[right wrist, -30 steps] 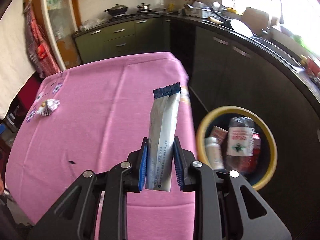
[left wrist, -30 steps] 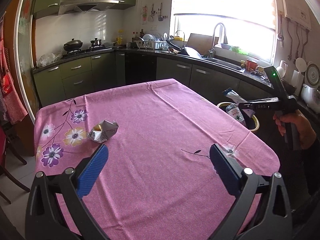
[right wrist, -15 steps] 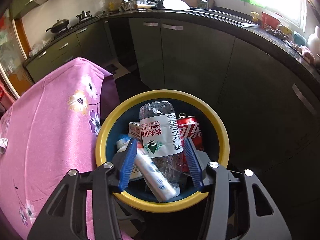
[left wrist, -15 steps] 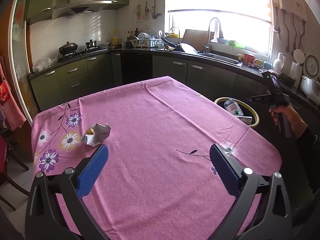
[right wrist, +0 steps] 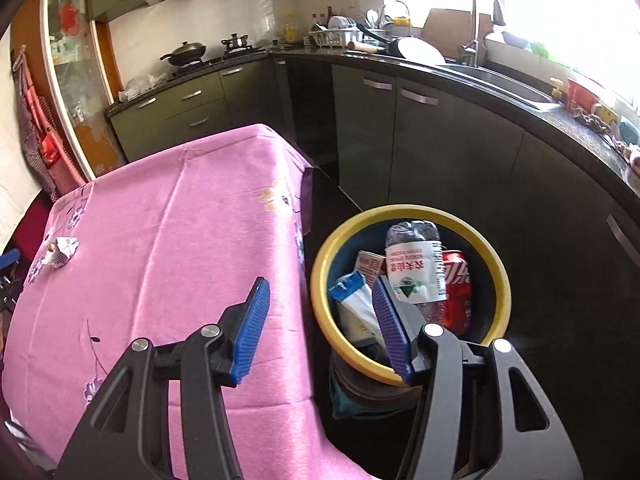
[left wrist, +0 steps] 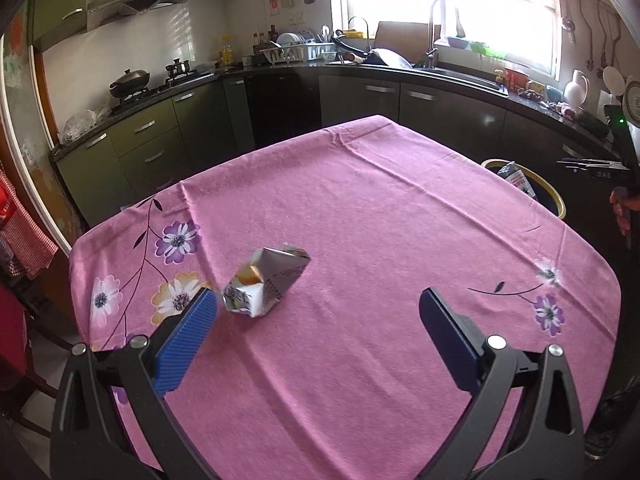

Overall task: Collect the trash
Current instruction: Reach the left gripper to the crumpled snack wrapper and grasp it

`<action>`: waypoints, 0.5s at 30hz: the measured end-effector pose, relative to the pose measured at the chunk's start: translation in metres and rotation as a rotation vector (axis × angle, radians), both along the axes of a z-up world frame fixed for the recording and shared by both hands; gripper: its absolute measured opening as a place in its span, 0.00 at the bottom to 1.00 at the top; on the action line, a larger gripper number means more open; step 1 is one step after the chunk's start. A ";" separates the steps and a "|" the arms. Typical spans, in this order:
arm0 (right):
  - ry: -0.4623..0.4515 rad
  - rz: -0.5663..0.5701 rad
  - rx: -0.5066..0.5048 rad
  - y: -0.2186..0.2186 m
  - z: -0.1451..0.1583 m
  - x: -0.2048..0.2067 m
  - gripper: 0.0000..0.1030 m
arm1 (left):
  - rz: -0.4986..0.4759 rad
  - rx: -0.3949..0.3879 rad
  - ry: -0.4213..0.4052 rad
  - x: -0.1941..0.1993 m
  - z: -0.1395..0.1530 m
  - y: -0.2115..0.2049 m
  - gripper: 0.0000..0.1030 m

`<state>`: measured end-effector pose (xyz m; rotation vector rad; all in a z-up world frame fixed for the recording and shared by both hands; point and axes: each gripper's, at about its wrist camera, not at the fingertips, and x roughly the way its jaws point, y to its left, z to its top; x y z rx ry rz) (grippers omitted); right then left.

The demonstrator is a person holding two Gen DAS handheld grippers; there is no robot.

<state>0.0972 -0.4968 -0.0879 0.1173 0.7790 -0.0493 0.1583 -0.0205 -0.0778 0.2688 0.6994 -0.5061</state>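
My left gripper (left wrist: 318, 330) gapes wide near the crumpled carton (left wrist: 265, 282) (light, crushable); I'd pinch its flat sides gently.

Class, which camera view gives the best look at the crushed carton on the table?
The left wrist view: the crushed carton lies close, just ahead of the open jaws, folds visible. The right wrist view shows it small, at the far table edge.

Green kitchen cabinets (left wrist: 152, 140) beneath a bright sunlit window (left wrist: 440, 8).
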 end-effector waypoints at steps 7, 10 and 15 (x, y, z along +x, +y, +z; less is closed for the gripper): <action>0.011 0.074 -0.008 0.038 0.000 0.006 0.53 | -0.125 -0.076 0.163 0.073 -0.026 0.018 0.94; 0.022 0.086 -0.009 0.045 -0.002 0.006 0.53 | -0.152 -0.084 0.213 0.090 -0.036 0.020 0.94; 0.029 0.092 -0.010 0.052 -0.002 0.007 0.57 | -0.174 -0.114 0.267 0.105 -0.046 0.025 0.94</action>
